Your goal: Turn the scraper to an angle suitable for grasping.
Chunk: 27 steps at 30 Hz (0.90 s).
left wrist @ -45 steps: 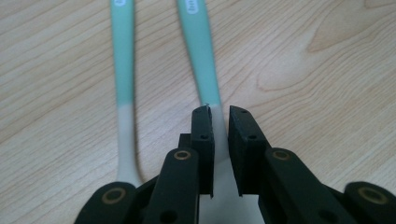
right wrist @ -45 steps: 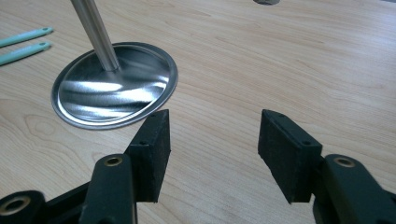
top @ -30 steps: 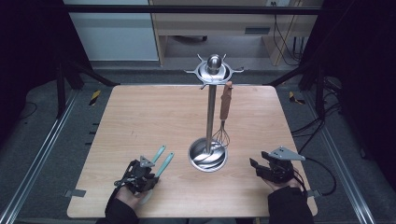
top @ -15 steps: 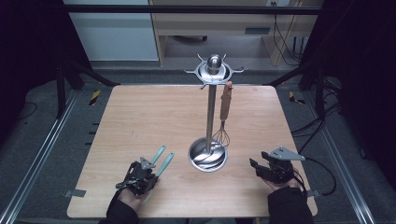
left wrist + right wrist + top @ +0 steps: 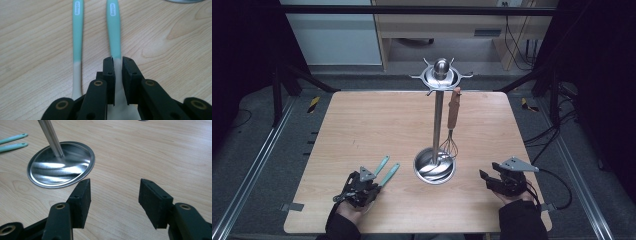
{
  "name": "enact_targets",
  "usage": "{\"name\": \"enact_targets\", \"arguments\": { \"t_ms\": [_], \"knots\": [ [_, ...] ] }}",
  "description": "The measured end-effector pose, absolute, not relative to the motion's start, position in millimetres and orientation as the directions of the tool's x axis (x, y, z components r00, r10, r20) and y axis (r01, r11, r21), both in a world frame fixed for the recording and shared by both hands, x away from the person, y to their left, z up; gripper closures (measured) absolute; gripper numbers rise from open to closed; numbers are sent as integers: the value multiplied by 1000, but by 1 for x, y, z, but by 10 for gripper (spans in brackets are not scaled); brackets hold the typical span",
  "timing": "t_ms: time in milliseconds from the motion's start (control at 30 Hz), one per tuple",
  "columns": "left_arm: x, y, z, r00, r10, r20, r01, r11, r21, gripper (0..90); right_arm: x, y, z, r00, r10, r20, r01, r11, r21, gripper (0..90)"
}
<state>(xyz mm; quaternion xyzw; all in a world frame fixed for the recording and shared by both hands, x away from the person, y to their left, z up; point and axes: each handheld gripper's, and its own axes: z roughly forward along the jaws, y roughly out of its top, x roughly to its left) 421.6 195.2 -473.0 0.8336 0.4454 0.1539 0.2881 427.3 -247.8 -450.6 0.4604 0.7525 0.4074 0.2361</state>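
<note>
Two slim utensils with matt teal handles fading to cream are laid side by side on the pale wood-grain table (image 5: pixel 362 125), at 7 o'clock from the stand (image 5: pixel 435 165). The right-hand utensil (image 5: pixel 113 30) is straddled at its cream section by the left gripper (image 5: pixel 118 61); the jaws are nearly closed around it, though firm contact cannot be confirmed. The other utensil (image 5: pixel 77 32) lies just beside, untouched. The stand is polished steel: a round dished base, a straight pole and a hooked crown. One wire whisk (image 5: pixel 452 125) with a wooden handle is hung from it. The right gripper (image 5: pixel 113 195) is held wide open and empty at 4 o'clock from the base.
</note>
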Motion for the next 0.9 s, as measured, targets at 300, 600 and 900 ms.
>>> {"name": "enact_targets", "arguments": {
  "t_ms": [300,600,900],
  "knots": [
    [423,195,-478,574,819,3,665,-468,581,811,427,-248,-451,-465,885,20,502,245,829,431],
    [424,195,-480,579,815,0,674,-479,563,806,428,-248,-451,-466,885,19,502,246,830,431],
    [426,197,-480,563,826,-26,691,-453,563,752,427,-248,-451,-465,885,21,503,244,829,430]
  ]
}}
